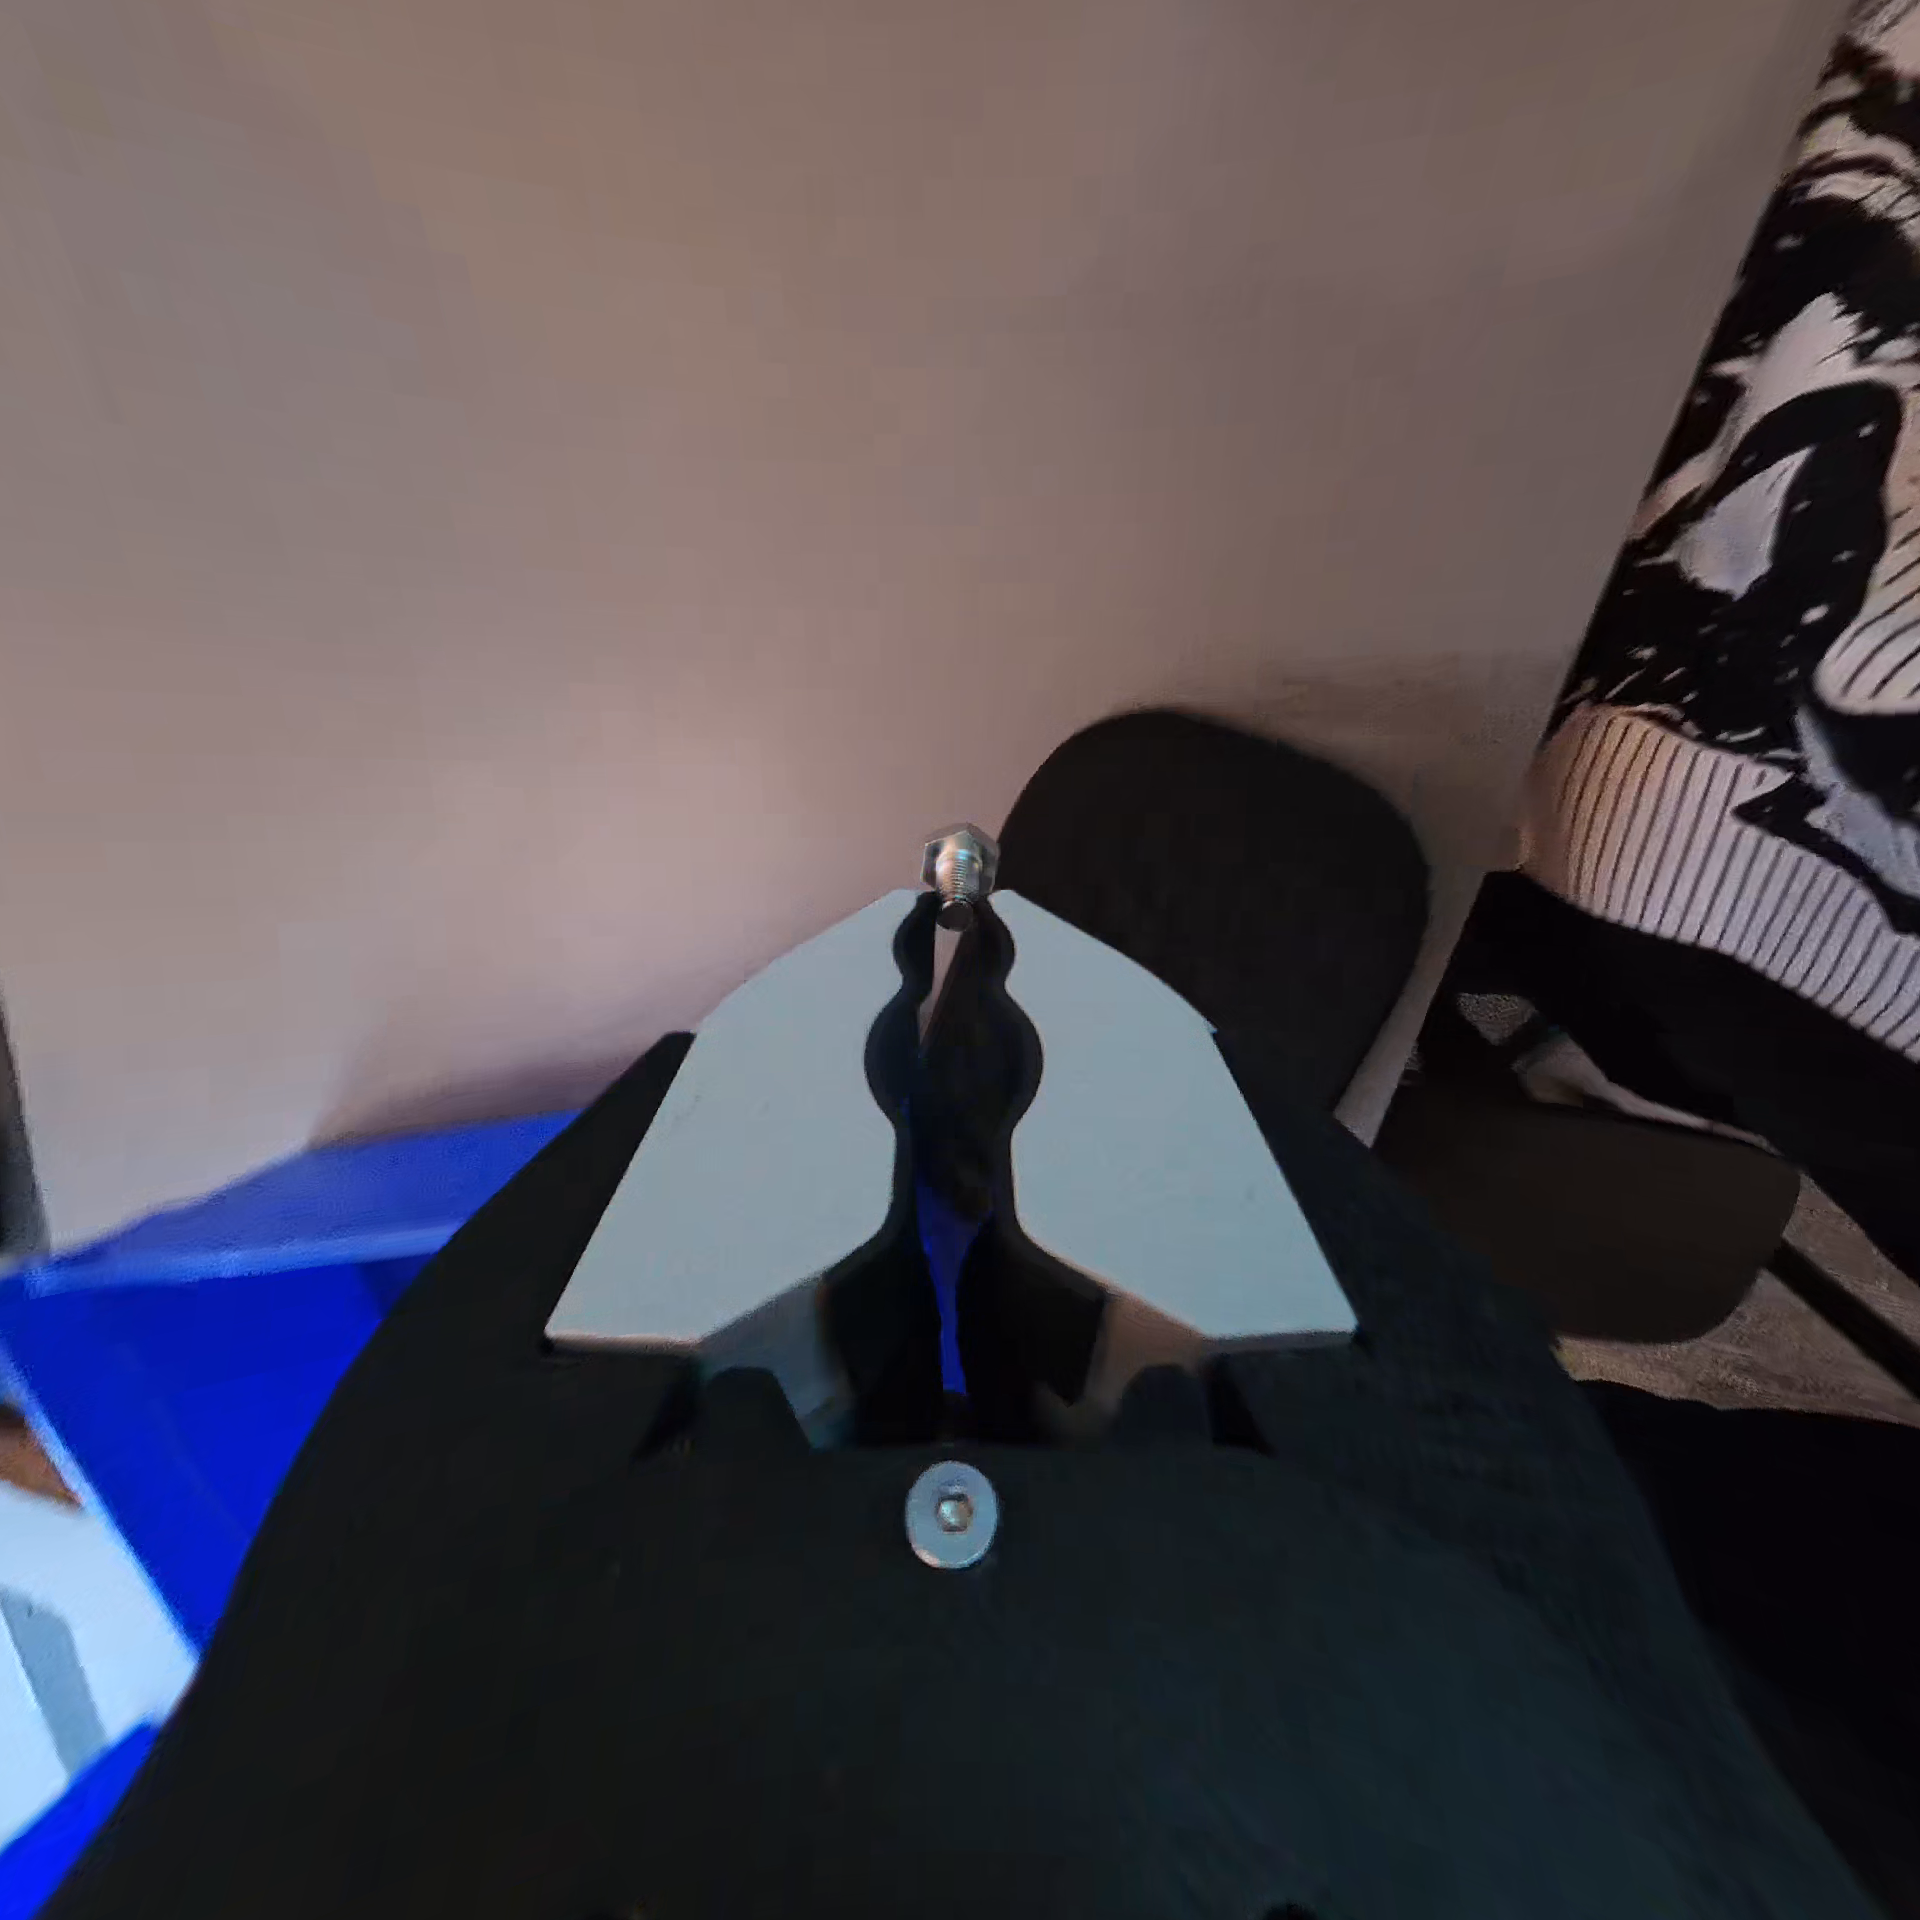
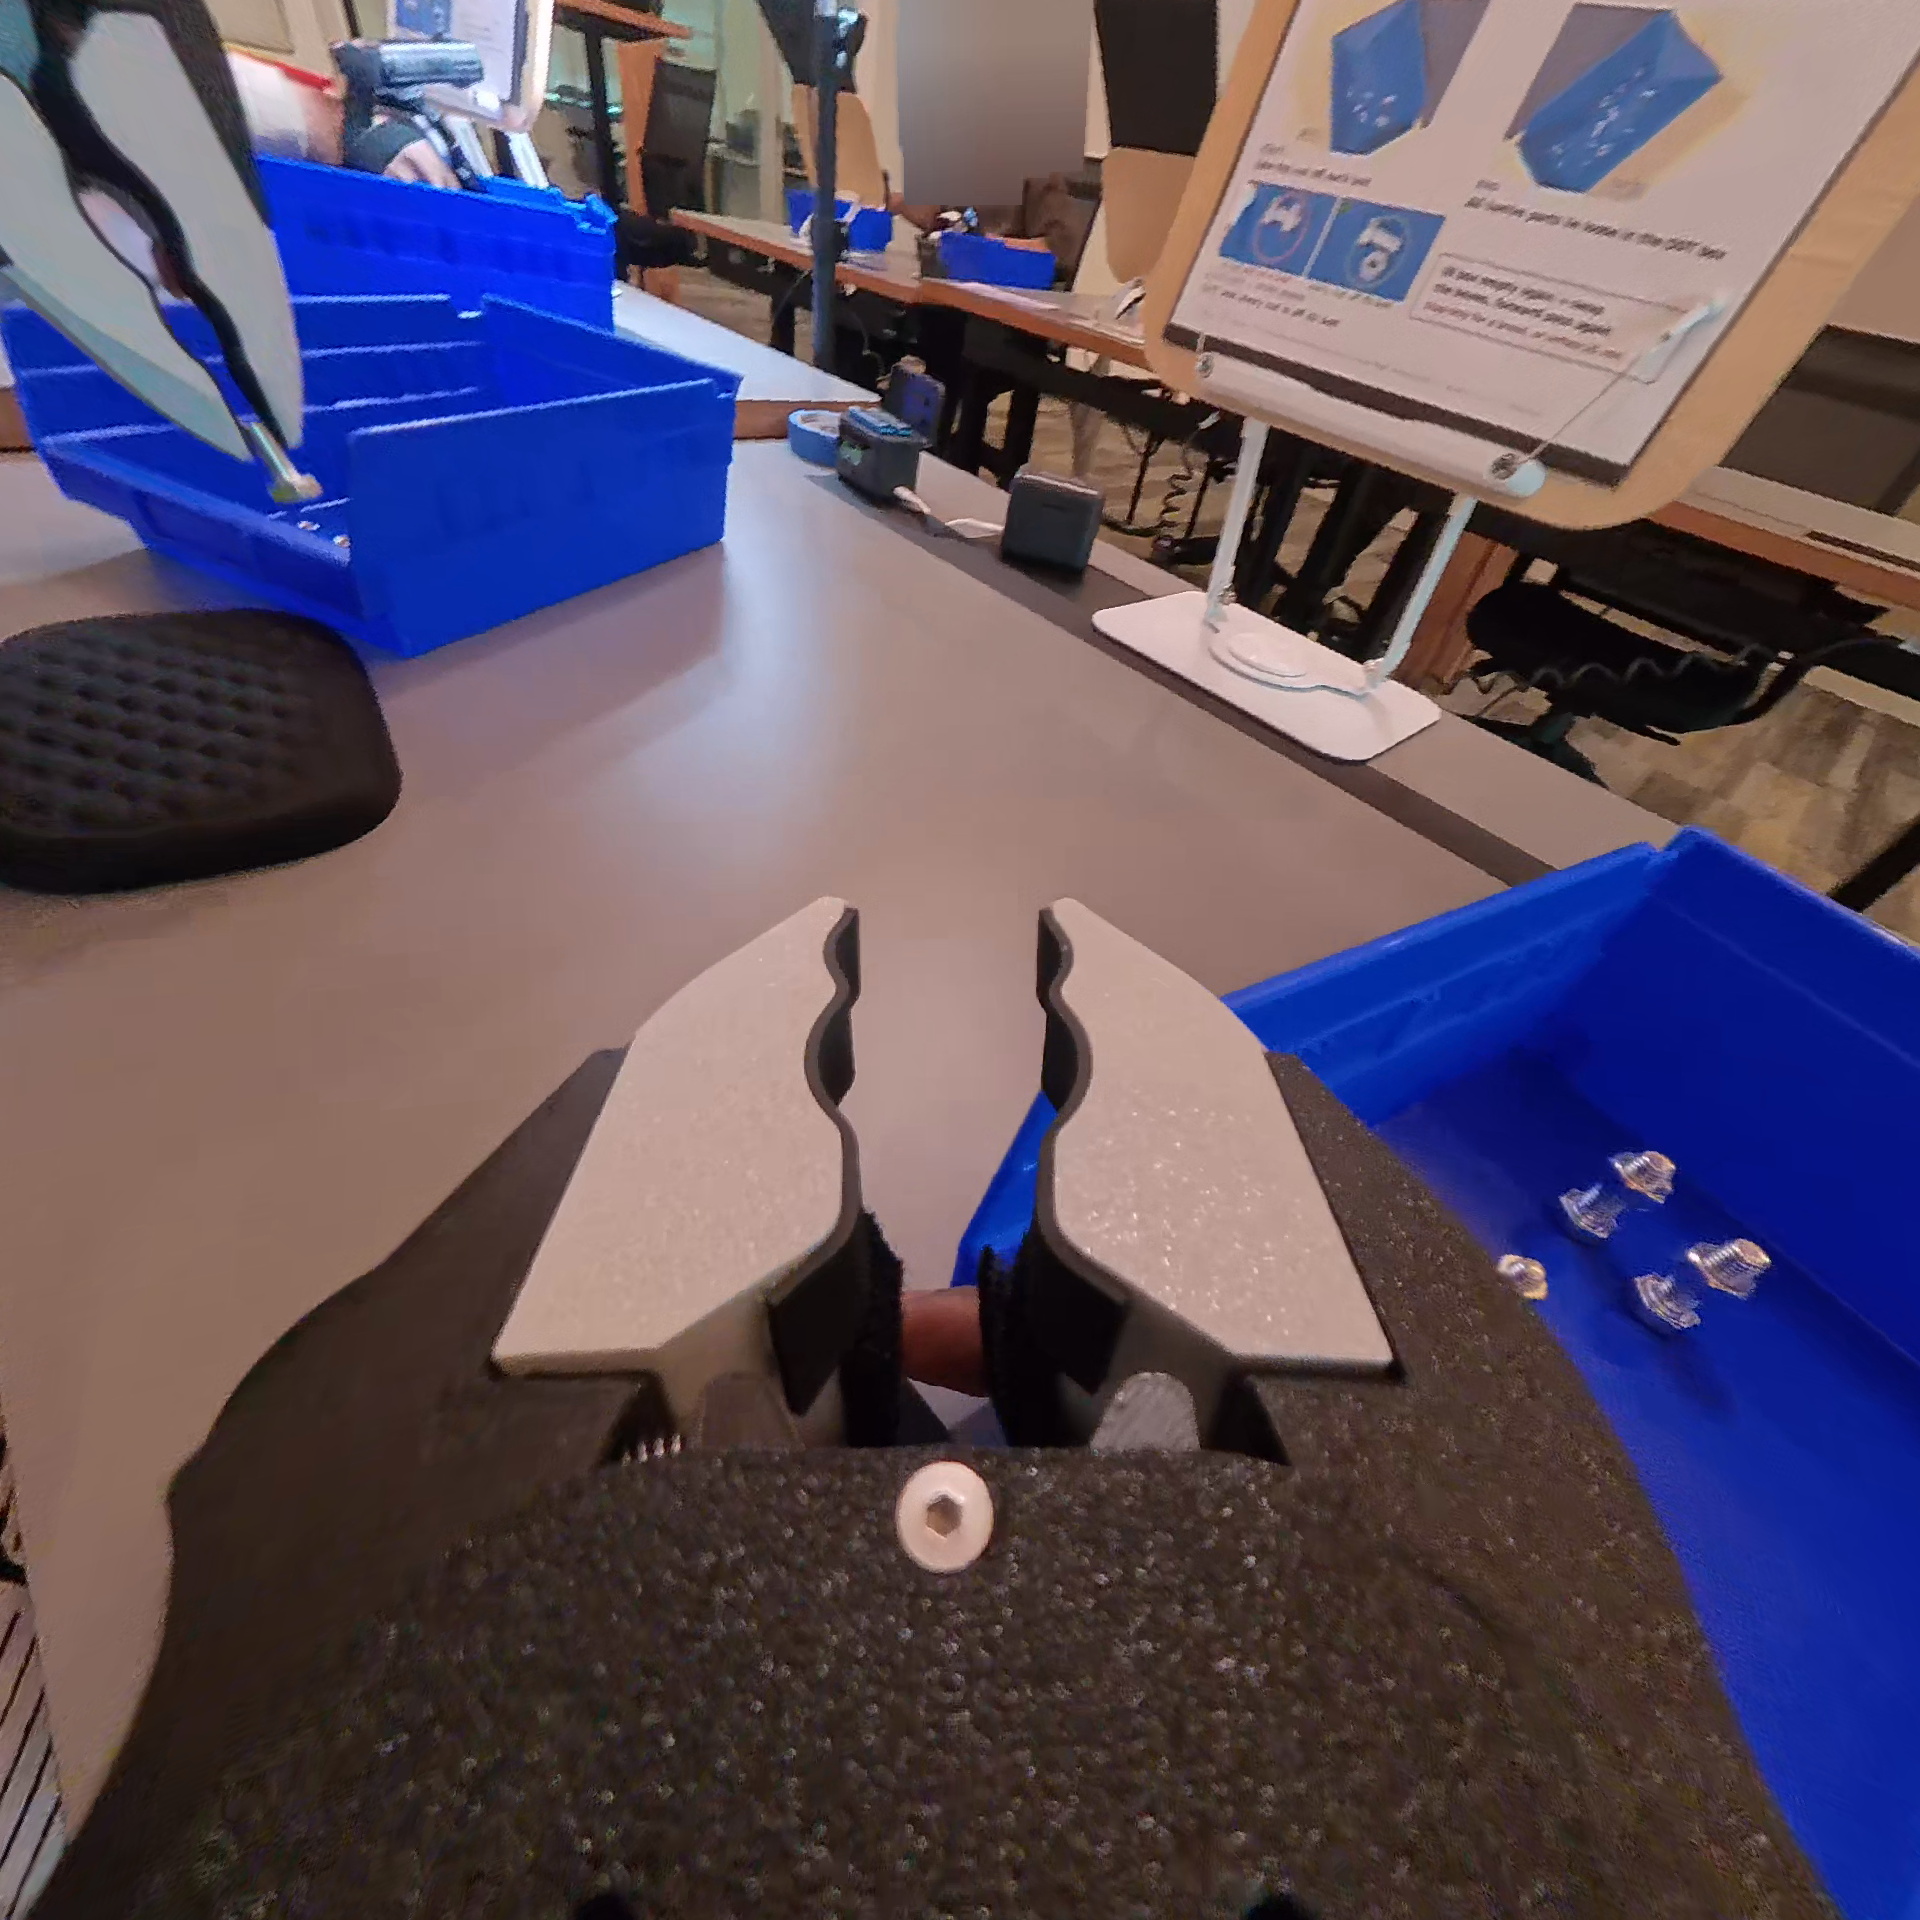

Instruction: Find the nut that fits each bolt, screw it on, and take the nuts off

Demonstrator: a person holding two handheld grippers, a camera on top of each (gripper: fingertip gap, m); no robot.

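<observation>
My left gripper [image 1: 957,902] is shut on a small silver bolt [image 1: 957,871]; the pads pinch the end of its threaded shaft and its hex head points away, above the grey table [image 1: 520,468]. In the right wrist view the left gripper [image 2: 265,442] hangs at the upper left with the bolt [image 2: 289,473] at its tips, just above the far blue bin [image 2: 520,457]. My right gripper [image 2: 948,914] is open and empty over the table [image 2: 727,748], next to the near blue bin [image 2: 1558,997], which holds several bolts with nuts [image 2: 1642,1247].
A black padded rest [image 2: 177,743] lies at the left. A white stand [image 2: 1268,665] carries an instruction board [image 2: 1507,208] at the right. Small devices [image 2: 1049,520] sit along the table's far edge. A person's patterned sleeve [image 1: 1766,623] and a black chair [image 1: 1216,862] show in the left wrist view.
</observation>
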